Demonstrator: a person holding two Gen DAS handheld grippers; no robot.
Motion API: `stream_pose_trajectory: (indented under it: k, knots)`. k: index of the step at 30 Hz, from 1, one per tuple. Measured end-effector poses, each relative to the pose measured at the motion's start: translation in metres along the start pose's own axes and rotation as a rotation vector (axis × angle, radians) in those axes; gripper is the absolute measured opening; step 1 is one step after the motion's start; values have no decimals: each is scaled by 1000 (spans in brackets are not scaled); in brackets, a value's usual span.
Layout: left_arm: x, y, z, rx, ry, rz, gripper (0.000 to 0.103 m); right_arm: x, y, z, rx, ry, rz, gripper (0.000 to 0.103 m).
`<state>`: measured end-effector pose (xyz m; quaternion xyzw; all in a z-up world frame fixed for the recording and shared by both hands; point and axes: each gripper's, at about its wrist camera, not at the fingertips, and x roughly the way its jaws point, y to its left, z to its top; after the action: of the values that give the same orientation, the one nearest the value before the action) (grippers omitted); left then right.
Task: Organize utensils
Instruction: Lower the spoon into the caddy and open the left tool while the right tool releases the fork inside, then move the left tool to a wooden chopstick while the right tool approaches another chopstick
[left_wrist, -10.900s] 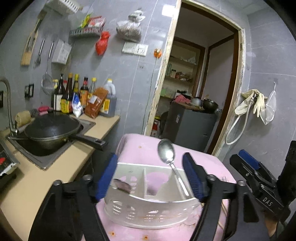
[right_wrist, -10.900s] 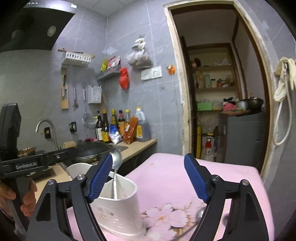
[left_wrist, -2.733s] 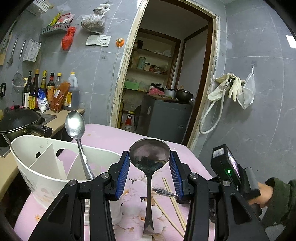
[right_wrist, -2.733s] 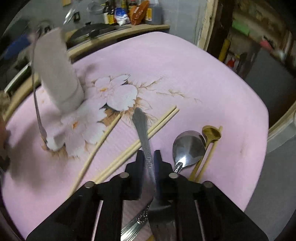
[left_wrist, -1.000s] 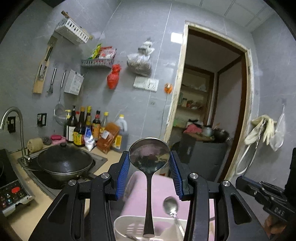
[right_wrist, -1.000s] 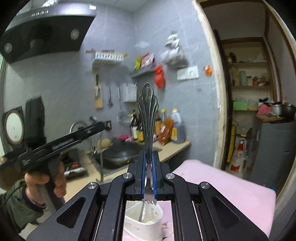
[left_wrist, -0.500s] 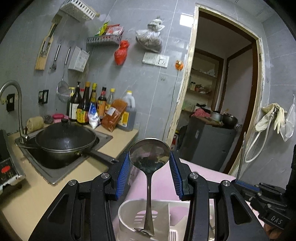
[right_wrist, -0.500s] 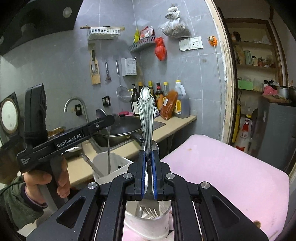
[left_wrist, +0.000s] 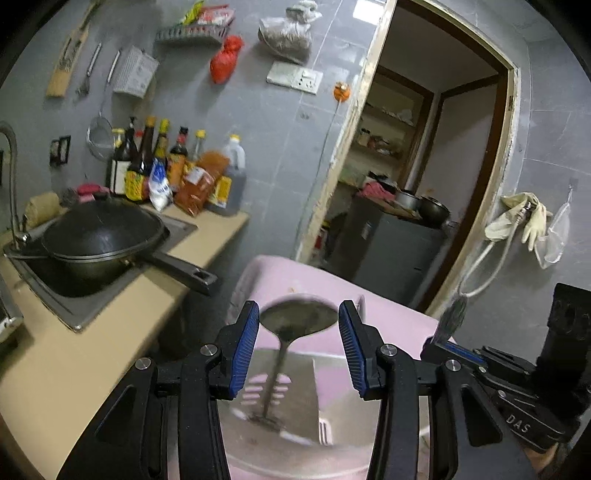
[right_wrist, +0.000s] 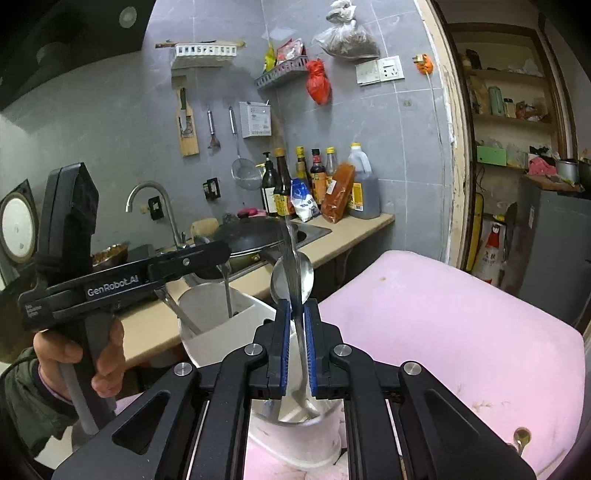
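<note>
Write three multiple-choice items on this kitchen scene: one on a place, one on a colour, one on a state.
1. The white utensil holder stands on:
A. the pink tablecloth
B. the kitchen counter
C. the floor

2. The knotted bag hanging on the wall is:
A. green
B. red
C. white

3. The ladle is:
A. lying flat on the table
B. bowl down in the holder
C. bowl up, handle down into the holder

Key: 1 A, its base rests on pink cloth; 2 B, it is plainly red against the grey tiles; 3 C, the bowl is on top and the handle runs down inside.
</note>
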<state>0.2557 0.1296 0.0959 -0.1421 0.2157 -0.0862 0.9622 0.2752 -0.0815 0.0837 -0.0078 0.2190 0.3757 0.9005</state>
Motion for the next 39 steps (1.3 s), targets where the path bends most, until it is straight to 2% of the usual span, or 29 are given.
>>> stream_pose_trajectory:
  k: [3,8,9,10,12,16,18,21,25,28,33,39]
  knots:
    - [-6,-5,1,11,-6,-6,46,-6,-2,1,6,-19,-7,21]
    - [-14,-18,4,36,-19,-10,56,-23,-5,5,20,-70,-25,28]
    - [-16,-22,3,46,-26,-4,61,-29,-6,5,20,-89,-36,34]
    - [-18,-26,2,59,-37,4,63,-33,-6,5,18,-105,-46,46]
    - [-20,-35,0,84,-61,21,73,-46,-6,5,18,-155,-83,57]
    - [-26,-55,-7,138,-107,50,78,-73,-12,6,30,-245,-194,78]
    - [-30,-64,-12,157,-137,66,88,-88,-14,3,30,-293,-248,84]
    - [-37,-77,-20,169,-200,93,93,-111,-17,-3,15,-353,-343,103]
    - [-45,-98,-33,200,-266,103,96,-140,-24,-14,-9,-392,-444,103]
    - [-46,-114,-43,240,-270,90,96,-158,-32,-24,-16,-389,-496,103]
    - [-41,-146,-63,316,-211,29,96,-179,-50,-40,-7,-353,-566,103]
    - [-22,-178,-94,385,-81,-37,96,-189,-78,-68,47,-235,-621,103]
